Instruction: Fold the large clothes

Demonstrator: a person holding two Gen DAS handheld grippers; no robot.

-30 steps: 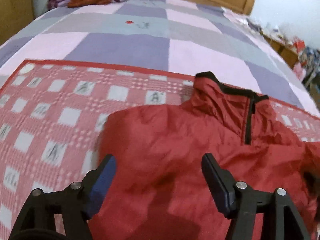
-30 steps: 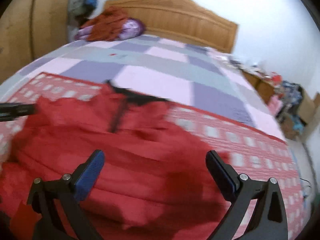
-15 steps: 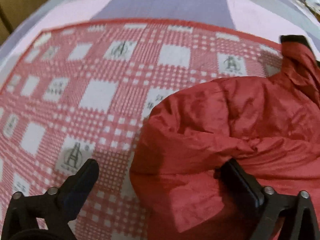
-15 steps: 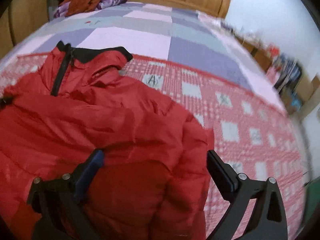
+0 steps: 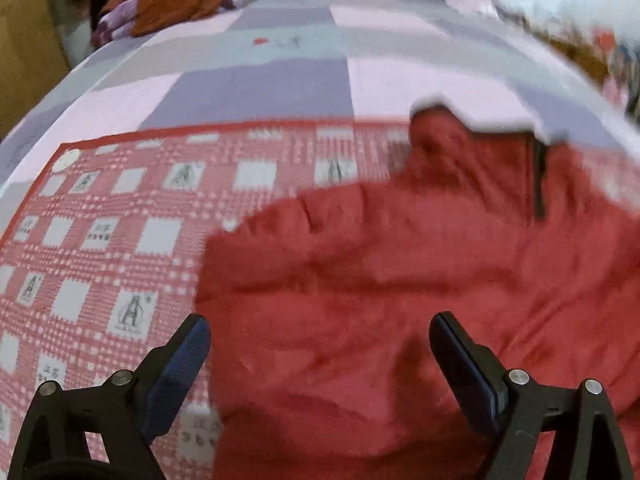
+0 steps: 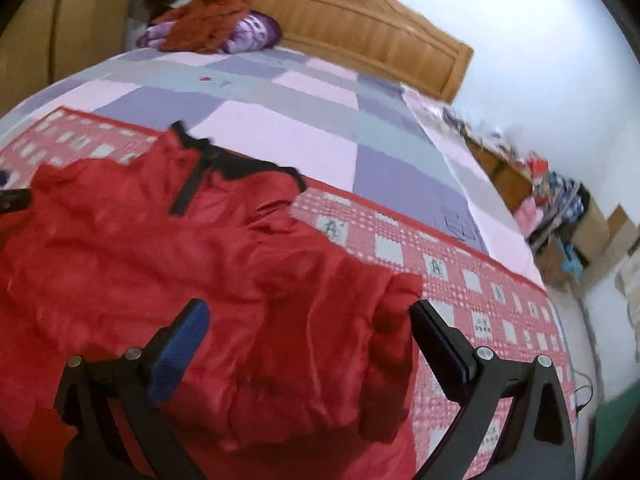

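A red puffer jacket (image 5: 400, 280) with a black collar and black zip lies crumpled on a red-and-white checked blanket (image 5: 120, 220); it also shows in the right wrist view (image 6: 200, 260). My left gripper (image 5: 320, 344) is open and empty, hovering over the jacket's left side. My right gripper (image 6: 308, 332) is open and empty over the jacket's right side, where a folded sleeve (image 6: 392, 320) bunches beside the right finger. The tip of the left gripper (image 6: 14, 200) shows at the far left of the right wrist view.
The checked blanket (image 6: 460, 272) covers the near part of a bed with a purple, pink and grey patchwork sheet (image 6: 280, 112). A heap of orange and purple clothes (image 6: 212, 24) lies by the wooden headboard (image 6: 360, 28). Cluttered boxes (image 6: 560, 208) stand right of the bed.
Both grippers have lifted and tilted back up from the jacket, so the bed and headboard show again. Both stay open and hold nothing.
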